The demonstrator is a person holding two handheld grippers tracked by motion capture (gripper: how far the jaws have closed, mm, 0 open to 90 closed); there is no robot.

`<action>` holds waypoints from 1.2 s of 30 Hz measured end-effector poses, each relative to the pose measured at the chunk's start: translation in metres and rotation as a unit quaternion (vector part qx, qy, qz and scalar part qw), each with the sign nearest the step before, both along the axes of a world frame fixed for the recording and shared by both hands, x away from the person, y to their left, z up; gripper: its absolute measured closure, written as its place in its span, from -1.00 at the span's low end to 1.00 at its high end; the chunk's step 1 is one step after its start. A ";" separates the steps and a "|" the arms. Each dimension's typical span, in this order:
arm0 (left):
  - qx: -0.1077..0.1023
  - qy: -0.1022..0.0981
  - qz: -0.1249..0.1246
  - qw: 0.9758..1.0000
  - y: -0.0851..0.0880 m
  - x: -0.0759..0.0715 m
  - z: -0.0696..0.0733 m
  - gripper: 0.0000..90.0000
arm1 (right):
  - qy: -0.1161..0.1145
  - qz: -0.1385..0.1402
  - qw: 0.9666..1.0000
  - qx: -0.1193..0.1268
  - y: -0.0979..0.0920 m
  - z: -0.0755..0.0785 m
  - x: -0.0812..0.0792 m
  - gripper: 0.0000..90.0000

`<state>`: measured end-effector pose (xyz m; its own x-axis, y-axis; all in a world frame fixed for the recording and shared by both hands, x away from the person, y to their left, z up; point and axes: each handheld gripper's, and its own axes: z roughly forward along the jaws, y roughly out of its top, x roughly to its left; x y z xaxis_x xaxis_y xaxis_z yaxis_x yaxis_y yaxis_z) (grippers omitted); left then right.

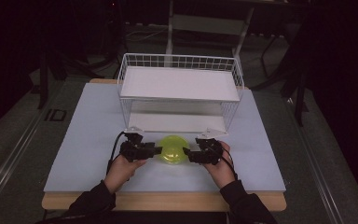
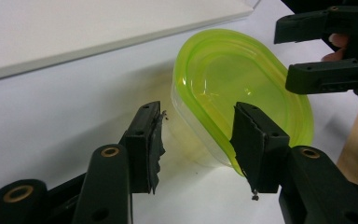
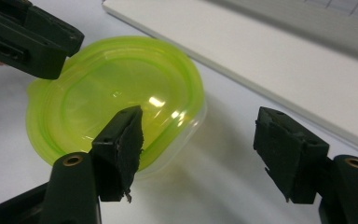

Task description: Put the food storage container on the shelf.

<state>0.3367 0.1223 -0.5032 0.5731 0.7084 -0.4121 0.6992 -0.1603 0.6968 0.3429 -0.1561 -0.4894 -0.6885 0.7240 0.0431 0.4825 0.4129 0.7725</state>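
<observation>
A clear oval container with a lime-green lid [image 1: 171, 149] stands on the white table top, just in front of the wire rack. My left gripper [image 1: 157, 150] comes at it from the left and my right gripper [image 1: 186, 151] from the right. In the left gripper view the jaws [image 2: 196, 121] are open astride the container's [image 2: 233, 79] near end, one jaw over the lid's rim, the other off the wall. In the right gripper view the jaws [image 3: 199, 116] stand wide open; one jaw is beside the lid's [image 3: 116, 88] edge, the other well off it.
A white wire rack [image 1: 179, 84] with a flat white shelf stands at the middle back, its lower board [image 1: 177, 122] right behind the container. The white table top [image 1: 88, 140] spreads to both sides, with a wooden edge [image 1: 168, 201] at the front.
</observation>
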 end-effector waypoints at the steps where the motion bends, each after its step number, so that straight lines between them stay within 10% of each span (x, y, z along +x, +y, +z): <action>1: 0.000 0.000 0.000 1.000 0.000 0.000 0.000 0.23 | 0.005 0.000 1.000 0.000 0.000 -0.001 0.000 -0.29; 11: -0.004 -0.002 -0.017 1.000 -0.002 -0.008 0.006 0.59 | 0.024 0.008 1.000 0.001 0.001 -0.002 -0.003 -0.03; 19: -0.014 0.024 -0.012 1.000 -0.004 -0.008 0.003 0.30 | 0.033 -0.001 0.999 0.003 0.001 -0.002 -0.003 -0.06; 36: -0.029 0.057 -0.016 0.998 0.000 -0.001 0.004 0.48 | 0.147 0.004 0.988 0.052 -0.004 0.001 0.012 0.31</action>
<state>0.3361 0.1227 -0.4987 0.5416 0.6637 -0.5160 0.7698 -0.1450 0.6216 0.3547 -0.1601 -0.4881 -0.6405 0.7001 0.3156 0.6897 0.3435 0.6375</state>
